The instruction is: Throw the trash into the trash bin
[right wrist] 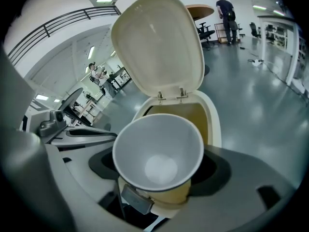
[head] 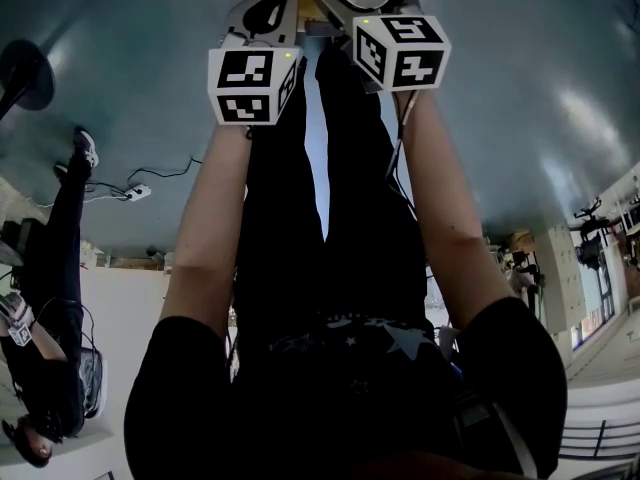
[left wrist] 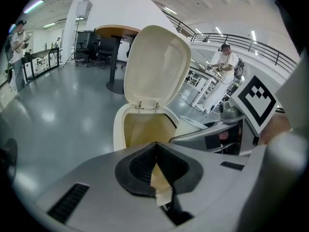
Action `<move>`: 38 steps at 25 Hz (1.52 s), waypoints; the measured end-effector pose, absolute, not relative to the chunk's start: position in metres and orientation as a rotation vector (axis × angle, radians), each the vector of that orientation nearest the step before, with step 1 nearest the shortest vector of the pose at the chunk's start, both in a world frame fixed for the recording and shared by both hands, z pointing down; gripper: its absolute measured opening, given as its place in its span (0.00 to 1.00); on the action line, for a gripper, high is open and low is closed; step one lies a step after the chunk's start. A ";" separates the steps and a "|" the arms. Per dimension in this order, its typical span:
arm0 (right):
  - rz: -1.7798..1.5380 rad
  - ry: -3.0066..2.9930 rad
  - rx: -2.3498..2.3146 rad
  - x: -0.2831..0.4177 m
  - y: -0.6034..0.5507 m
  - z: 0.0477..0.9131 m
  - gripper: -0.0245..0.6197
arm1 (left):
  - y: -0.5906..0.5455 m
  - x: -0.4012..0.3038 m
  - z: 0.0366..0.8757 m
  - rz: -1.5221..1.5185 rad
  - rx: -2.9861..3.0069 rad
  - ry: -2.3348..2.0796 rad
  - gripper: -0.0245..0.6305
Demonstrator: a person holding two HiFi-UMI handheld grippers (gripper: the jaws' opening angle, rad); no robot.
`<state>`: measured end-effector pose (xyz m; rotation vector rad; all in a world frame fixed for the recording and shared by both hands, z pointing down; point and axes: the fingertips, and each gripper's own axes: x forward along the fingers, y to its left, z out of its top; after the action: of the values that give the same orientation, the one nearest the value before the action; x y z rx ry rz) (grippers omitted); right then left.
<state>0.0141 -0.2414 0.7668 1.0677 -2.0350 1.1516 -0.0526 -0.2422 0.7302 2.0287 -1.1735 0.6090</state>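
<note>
Cream-coloured plastic forms the trash bin (left wrist: 118, 129), which stands on the glossy grey floor (left wrist: 53, 115) with its lid (left wrist: 157, 64) swung up and its mouth uncovered. Both tools are in front of it, close side by side, pointing down toward the opening. The left tool (left wrist: 155, 146) has its jaws pressed together on a small scrap of pale paper (left wrist: 160, 182). The scrap is pinched between the black ribbed pads and its loose end comes toward the camera. From this tool the bin is at 12 o'clock and the right tool at 3 o'clock. The right tool (right wrist: 159, 151) has its jaws spread wide around a white paper cup (right wrist: 159, 170), which sits gripped between them, its mouth toward the camera and its bottom toward the bin. The bin opening is just behind the cup at 12 o'clock. In the head view the left marker cube (head: 250, 83) and the right marker cube (head: 402, 50) are at 12 o'clock of the frame, at the ends of the person's bare forearms (head: 215, 238).
</note>
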 end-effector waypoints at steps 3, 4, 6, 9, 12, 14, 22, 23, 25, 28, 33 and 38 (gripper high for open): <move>1.167 -2.022 1.056 0.018 -0.239 0.769 0.65 | -0.239 -0.048 0.731 0.620 2.030 -1.160 0.05; 1.165 -2.020 1.057 0.019 -0.240 0.770 0.66 | -0.239 -0.047 0.731 0.624 2.031 -1.156 0.05; 1.161 -2.020 1.065 0.020 -0.241 0.769 0.66 | -0.239 -0.048 0.731 0.629 2.034 -1.153 0.05; 1.169 -2.020 1.070 0.018 -0.241 0.768 0.66 | -0.239 -0.051 0.729 0.630 2.040 -1.151 0.05; 1.168 -2.020 1.070 0.020 -0.243 0.763 0.66 | -0.242 -0.050 0.723 0.630 2.050 -1.150 0.05; 1.166 -2.023 1.075 0.022 -0.244 0.755 0.66 | -0.243 -0.048 0.715 0.630 2.059 -1.150 0.05; 1.157 -2.041 1.101 0.018 -0.256 0.719 0.66 | -0.256 -0.049 0.676 0.611 2.120 -1.152 0.05; 1.171 -2.041 1.091 0.018 -0.255 0.714 0.66 | -0.257 -0.049 0.671 0.609 2.126 -1.153 0.05; 1.199 -2.048 1.071 0.015 -0.255 0.704 0.66 | -0.259 -0.050 0.660 0.604 2.137 -1.162 0.05; 1.198 -2.067 1.056 0.012 -0.258 0.689 0.66 | -0.264 -0.053 0.642 0.591 2.158 -1.177 0.05; 1.178 -2.068 1.071 0.009 -0.256 0.667 0.65 | -0.261 -0.057 0.621 0.575 2.182 -1.178 0.05; 1.145 -2.069 1.118 0.015 -0.251 0.643 0.51 | -0.249 -0.053 0.604 0.572 2.186 -1.163 0.05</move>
<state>0.0149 -0.2507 0.6425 1.1178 -2.0693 1.1450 -0.0532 -0.2485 0.6038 2.1861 -1.1627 0.5720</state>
